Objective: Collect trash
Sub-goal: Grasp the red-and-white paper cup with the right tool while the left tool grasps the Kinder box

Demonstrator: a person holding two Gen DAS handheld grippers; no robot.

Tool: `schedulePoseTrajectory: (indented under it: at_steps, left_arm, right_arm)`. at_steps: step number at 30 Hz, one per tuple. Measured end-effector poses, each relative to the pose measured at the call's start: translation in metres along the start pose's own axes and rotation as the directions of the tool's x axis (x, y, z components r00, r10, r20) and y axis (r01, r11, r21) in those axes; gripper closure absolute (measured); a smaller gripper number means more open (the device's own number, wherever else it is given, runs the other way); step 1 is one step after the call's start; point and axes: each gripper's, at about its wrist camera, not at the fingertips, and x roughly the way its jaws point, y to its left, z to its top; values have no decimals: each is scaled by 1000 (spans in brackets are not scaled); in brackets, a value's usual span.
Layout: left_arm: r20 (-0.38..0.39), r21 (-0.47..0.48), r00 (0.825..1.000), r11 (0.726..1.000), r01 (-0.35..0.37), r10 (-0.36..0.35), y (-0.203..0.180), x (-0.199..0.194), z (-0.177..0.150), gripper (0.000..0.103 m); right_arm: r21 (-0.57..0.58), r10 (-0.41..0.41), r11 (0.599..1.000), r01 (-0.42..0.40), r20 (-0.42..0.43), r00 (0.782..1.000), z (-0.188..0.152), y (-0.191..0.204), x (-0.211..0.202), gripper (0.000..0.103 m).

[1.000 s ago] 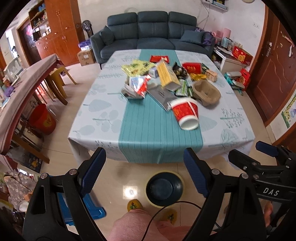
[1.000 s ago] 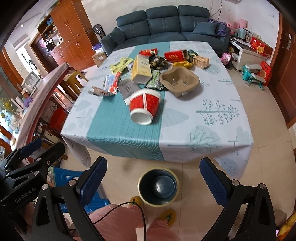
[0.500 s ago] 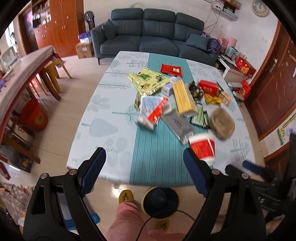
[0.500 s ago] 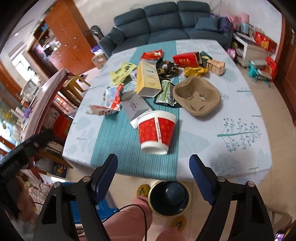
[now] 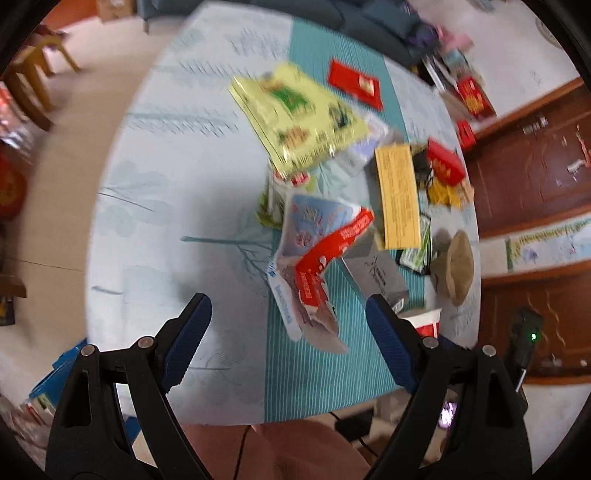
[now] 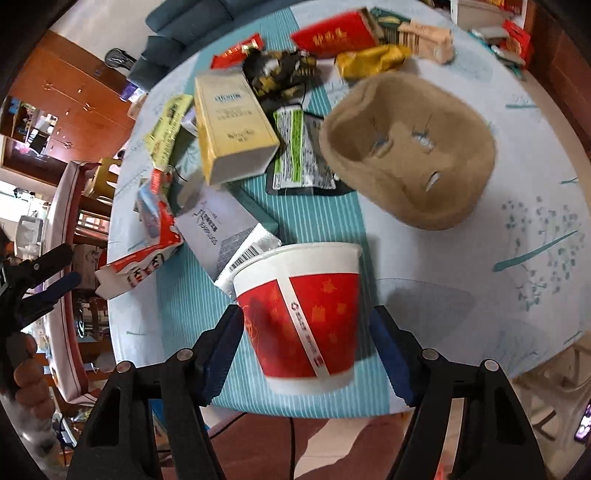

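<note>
Trash lies in a heap on the table (image 5: 155, 206). A red and white paper cup (image 6: 306, 314) lies on its side near the front edge, between the open fingers of my right gripper (image 6: 306, 343), which do not press it. My left gripper (image 5: 288, 325) is open and empty, just short of a crumpled red, white and blue wrapper (image 5: 314, 258). Behind are a yellow box (image 5: 399, 195), a yellow-green bag (image 5: 299, 118), a grey box (image 6: 214, 229) and a brown pulp cup tray (image 6: 410, 155).
Red packets (image 6: 332, 37), a black wrapper (image 6: 280, 70) and a green and white sachet (image 6: 295, 151) lie further back. A dark sofa (image 6: 177, 18) stands behind the table, a wooden door (image 5: 535, 166) to the right, wooden cabinets (image 6: 66, 110) to the left.
Both grippers have moved forward and down over the table. The right one now has the cup between its fingers. The left one has come close to the crumpled wrapper.
</note>
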Motion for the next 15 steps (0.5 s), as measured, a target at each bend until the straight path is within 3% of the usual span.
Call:
schedulePoseTrajectory:
  at_steps: [4, 10, 15]
  left_arm:
    - [-93, 22, 995, 999, 27, -25, 3, 31, 11, 19]
    - [-232, 14, 969, 995, 95, -89, 8, 73, 14, 19]
    - [-274, -37, 948, 987, 158, -162, 8, 91, 9, 23]
  right_arm:
    - [33, -5, 999, 4, 5, 1000, 4, 2, 9, 37]
    - [71, -22, 997, 22, 1, 1000, 4, 5, 12, 39]
    - [98, -25, 995, 25, -4, 1000, 3, 6, 16, 39]
